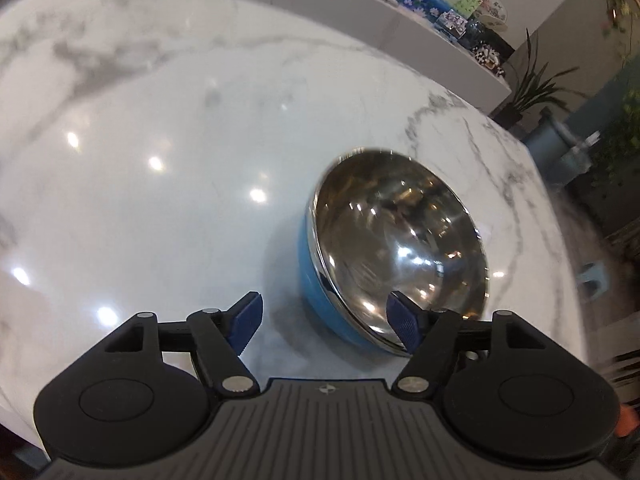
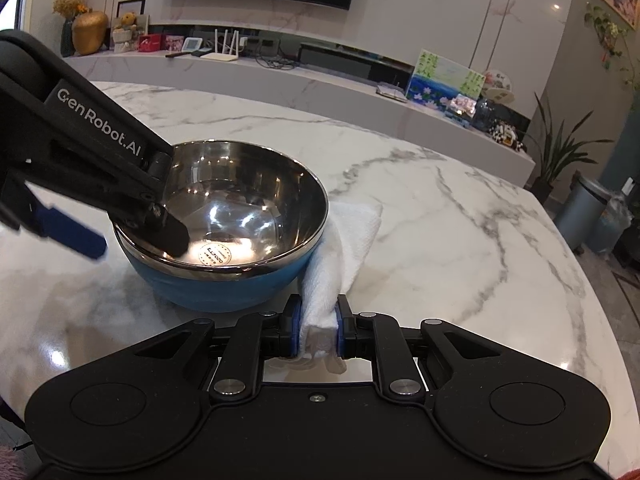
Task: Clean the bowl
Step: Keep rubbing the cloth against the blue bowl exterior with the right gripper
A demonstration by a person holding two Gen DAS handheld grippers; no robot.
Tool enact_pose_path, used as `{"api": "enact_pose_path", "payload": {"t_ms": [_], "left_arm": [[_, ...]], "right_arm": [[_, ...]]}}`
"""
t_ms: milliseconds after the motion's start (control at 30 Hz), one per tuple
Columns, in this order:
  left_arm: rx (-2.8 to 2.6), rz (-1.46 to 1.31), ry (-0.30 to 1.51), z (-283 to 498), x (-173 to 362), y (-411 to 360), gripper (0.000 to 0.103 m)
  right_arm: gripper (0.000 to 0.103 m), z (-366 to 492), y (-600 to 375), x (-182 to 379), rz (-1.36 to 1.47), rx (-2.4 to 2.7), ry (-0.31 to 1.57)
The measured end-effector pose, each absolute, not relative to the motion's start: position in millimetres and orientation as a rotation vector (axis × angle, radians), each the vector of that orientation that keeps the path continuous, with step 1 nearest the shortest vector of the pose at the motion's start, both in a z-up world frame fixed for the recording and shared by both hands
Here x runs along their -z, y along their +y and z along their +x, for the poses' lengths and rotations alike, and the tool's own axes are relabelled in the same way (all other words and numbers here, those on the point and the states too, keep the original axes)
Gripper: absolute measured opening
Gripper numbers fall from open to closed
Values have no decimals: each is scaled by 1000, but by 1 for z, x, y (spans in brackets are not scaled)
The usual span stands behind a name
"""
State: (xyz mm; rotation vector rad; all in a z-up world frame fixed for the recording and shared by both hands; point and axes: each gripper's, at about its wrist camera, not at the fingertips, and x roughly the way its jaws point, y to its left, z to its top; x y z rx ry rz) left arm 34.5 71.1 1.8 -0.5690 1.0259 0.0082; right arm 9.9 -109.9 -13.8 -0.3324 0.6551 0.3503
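My left tongs (image 1: 326,322) straddle the near rim of the steel bowl (image 2: 224,216) on the marble desk (image 2: 460,216), spread and not gripping, while my right tongs (image 2: 316,334) pinch a soft white cloth (image 2: 340,248); I judge the bowl light, rigid and slippery, best clamped at its rim.

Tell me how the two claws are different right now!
The left claw is open, with the bowl rim between its fingers and nothing pinched. The right claw is shut on a white cloth. The left claw reaches over the bowl, one finger inside and one outside. The right claw sits low beside the bowl, with the cloth draped against its blue side. Both are black with blue pads and work over the marble table.
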Motion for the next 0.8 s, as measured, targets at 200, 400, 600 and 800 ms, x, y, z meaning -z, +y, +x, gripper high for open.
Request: {"api": "enact_pose_path", "payload": {"t_ms": [200,400,600,800], "left_arm": [[-26,-541,1016,38,-4,71,39],[-31,-513,1010,41,-5,66,32],[-38,-487,1004,42,-6,64,32],[-53,-454,992,47,-7,63,29]], "right_arm": [[14,9,-109,13,-334,-355,650],[14,9,-109,11,-339,-341,627],[14,5,-113,3,-334,-323,564],[14,5,-111,6,-345,-347,579]]}}
